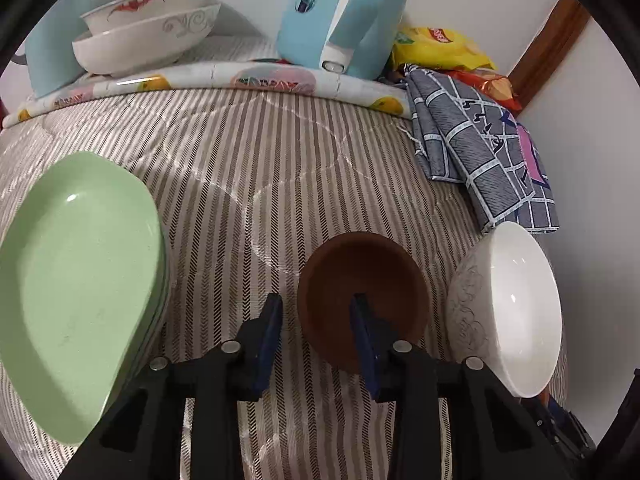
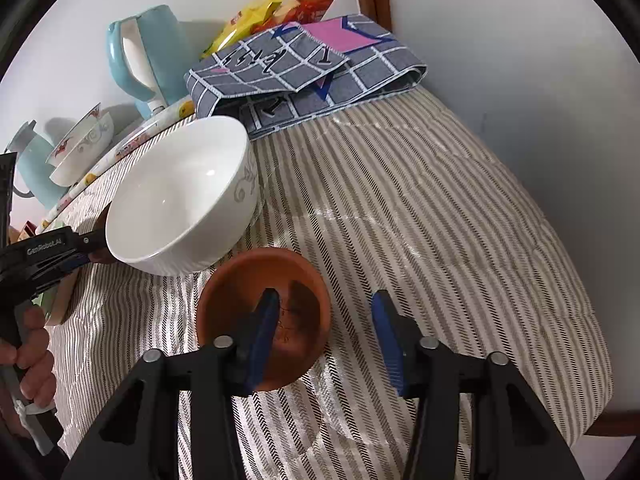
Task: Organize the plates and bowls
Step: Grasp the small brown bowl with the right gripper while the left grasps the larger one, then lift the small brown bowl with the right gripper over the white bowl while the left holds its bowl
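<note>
In the left wrist view a brown bowl [image 1: 362, 280] sits on the striped cloth, its left rim between the fingers of my open left gripper [image 1: 318, 308]. Green plates [image 1: 76, 280] are stacked to the left, a white bowl [image 1: 516, 312] to the right. Two nested white bowls [image 1: 148, 28] stand at the back. In the right wrist view a terracotta bowl [image 2: 264, 312] has its right rim between the fingers of my open right gripper [image 2: 324, 304]. The white bowl [image 2: 180, 196] stands just behind it, with the left gripper [image 2: 48, 256] at its left.
Light blue kettles [image 1: 344, 12] [image 2: 144, 56] stand at the back on a fruit-print mat [image 1: 224, 78]. A folded grey checked cloth [image 1: 480, 148] [image 2: 304, 76] and snack bags [image 1: 436, 48] lie at the back right. The table edge [image 2: 592, 360] runs along the right.
</note>
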### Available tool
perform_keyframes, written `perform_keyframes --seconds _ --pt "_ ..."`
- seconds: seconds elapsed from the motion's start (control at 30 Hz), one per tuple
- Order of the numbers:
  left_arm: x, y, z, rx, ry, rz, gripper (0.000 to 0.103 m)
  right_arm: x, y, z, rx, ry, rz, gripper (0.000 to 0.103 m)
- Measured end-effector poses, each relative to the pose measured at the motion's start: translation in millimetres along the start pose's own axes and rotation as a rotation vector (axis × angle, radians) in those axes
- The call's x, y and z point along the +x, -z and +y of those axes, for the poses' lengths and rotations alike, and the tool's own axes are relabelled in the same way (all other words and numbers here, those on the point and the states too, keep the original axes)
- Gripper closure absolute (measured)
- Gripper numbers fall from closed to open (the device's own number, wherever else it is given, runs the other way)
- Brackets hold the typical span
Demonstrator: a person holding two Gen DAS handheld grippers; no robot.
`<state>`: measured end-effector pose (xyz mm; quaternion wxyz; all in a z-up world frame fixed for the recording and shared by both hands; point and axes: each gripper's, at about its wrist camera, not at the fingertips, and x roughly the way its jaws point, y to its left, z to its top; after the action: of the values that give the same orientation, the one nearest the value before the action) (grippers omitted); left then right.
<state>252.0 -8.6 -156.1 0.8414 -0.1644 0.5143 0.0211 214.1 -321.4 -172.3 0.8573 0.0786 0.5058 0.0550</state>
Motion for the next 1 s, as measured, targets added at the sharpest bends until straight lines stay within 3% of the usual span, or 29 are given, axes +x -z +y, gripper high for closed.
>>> perform_keyframes --seconds 0.17,0.53,0.7,1.0 --pt "5 -2 0 -0.013 0.006 -0.006 0.075 4 -1 2 -0.014 0.002 -0.006 0.061" --pt "8 -5 1 -0.029 0.007 -0.019 0.086 6 -4 2 -0.012 -0.044 -0.007 0.087" --pt "5 -5 2 -0.033 0.010 -0.028 0.093 3 -2 7 -0.029 -0.020 -0.028 0.090" --pt "-11 -1 -7 -0.005 0.028 -0.052 0.094 -7 0 10 -0.037 -0.022 -0.055 0.093"
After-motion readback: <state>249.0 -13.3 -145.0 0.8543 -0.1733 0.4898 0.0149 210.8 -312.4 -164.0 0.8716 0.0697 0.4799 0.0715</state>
